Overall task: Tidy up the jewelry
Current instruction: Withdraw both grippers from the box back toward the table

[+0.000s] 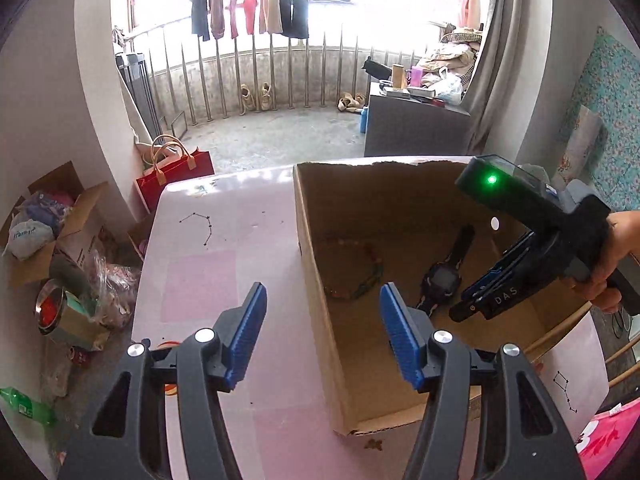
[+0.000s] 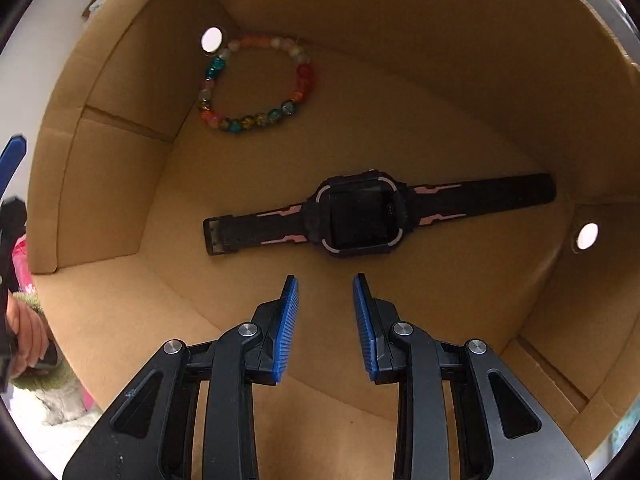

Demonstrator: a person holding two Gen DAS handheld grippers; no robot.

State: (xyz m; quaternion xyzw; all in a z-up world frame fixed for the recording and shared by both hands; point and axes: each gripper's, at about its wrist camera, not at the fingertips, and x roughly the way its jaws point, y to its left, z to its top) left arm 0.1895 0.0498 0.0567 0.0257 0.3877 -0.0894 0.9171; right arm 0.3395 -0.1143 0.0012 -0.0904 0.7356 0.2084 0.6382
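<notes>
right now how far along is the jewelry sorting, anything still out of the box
Done: the beaded bracelet and the black watch both lie flat on the floor of the cardboard box. In hand: nothing; the right gripper hangs open above the watch, the left gripper is open and empty outside the box. Left: no other jewelry shows on the table.

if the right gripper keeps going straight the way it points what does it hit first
Most likely the black watch lying flat on the cardboard box floor, just ahead of the open, empty right gripper. Depth is unclear; it could touch bare floor just short of the strap.
</notes>
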